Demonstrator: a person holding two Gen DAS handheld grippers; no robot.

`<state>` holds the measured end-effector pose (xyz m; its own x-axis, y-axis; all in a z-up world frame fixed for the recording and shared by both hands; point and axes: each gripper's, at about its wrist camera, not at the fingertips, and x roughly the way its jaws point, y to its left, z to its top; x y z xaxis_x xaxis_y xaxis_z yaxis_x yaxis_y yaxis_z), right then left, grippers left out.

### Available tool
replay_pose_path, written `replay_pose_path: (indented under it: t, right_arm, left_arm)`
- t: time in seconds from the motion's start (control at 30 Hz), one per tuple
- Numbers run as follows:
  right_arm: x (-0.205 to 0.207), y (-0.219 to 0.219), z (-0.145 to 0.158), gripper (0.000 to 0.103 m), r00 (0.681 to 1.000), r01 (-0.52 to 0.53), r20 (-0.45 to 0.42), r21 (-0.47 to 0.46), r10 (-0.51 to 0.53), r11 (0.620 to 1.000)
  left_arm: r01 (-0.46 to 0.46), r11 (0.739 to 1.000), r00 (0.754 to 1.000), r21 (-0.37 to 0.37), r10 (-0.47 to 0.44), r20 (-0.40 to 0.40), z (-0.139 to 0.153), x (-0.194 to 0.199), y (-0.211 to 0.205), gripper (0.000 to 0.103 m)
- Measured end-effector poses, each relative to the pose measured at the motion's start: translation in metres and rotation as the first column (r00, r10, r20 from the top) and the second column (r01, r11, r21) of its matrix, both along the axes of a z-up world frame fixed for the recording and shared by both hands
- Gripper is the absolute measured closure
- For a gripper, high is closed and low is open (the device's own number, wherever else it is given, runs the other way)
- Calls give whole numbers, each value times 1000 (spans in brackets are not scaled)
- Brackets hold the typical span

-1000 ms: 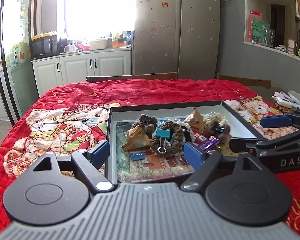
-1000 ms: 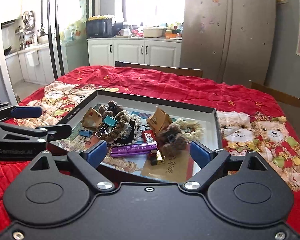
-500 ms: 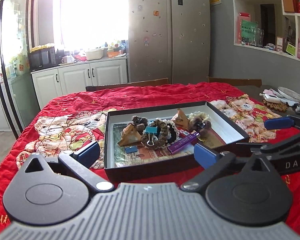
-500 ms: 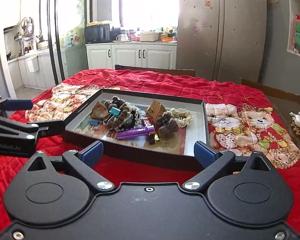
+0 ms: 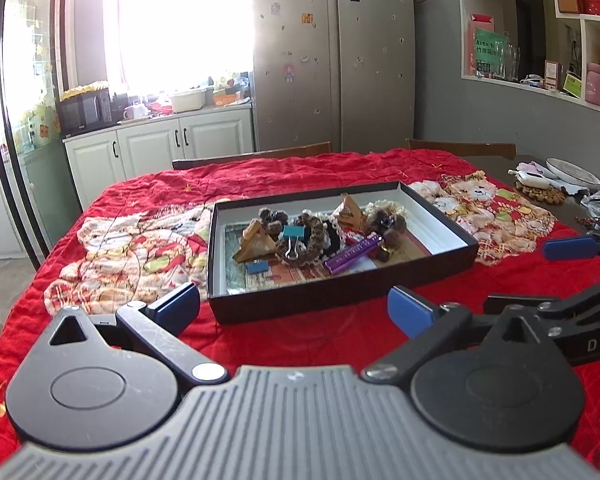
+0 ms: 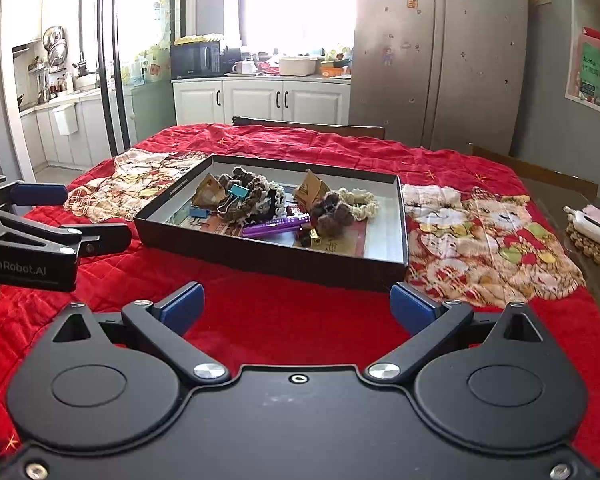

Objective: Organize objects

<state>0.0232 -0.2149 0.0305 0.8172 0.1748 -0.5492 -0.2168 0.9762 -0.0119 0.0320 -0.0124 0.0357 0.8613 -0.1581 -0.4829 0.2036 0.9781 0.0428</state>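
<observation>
A shallow black box [image 5: 340,304] [image 6: 268,256] lies on the red bear-print cloth [image 5: 140,248]. Inside it sit a purple tube [image 5: 352,255] [image 6: 276,226], a teal binder clip [image 5: 294,234] [image 6: 238,192], brown crocheted scrunchies [image 5: 312,236], tan triangular packets [image 5: 256,242] and a small blue clip [image 5: 257,267]. My left gripper [image 5: 294,309] hovers open just short of the box's near wall, with nothing between its pads. My right gripper [image 6: 298,307] is likewise open and empty in front of the box. Each one's blue fingers [image 5: 572,248] [image 6: 40,194] show at the edge of the other's view.
Wooden chair backs [image 5: 252,158] stand behind the table. A plate [image 5: 572,172] and a woven trivet [image 6: 592,242] lie at the table's right end. A fridge [image 5: 332,56], white cabinets and wall shelves fill the background.
Both grippers have drawn back from the box, which now lies wholly ahead of the fingertips. Their jaws have widened a little.
</observation>
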Motion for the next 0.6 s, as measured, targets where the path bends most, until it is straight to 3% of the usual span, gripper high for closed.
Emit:
replay_pose_path:
  t: [0.2,0.6]
  right_arm:
    - [-17,-9,-4,3,999,28,-29,39,-27,999]
    - [-32,-16,-25,3,991,93,-108,90,-83,992]
  left_arm:
    - [-12,1000,998,-20,11,-56,-9,-11,3,0]
    - [-44,999,996,-5,44,-83,-22,-30,2,0]
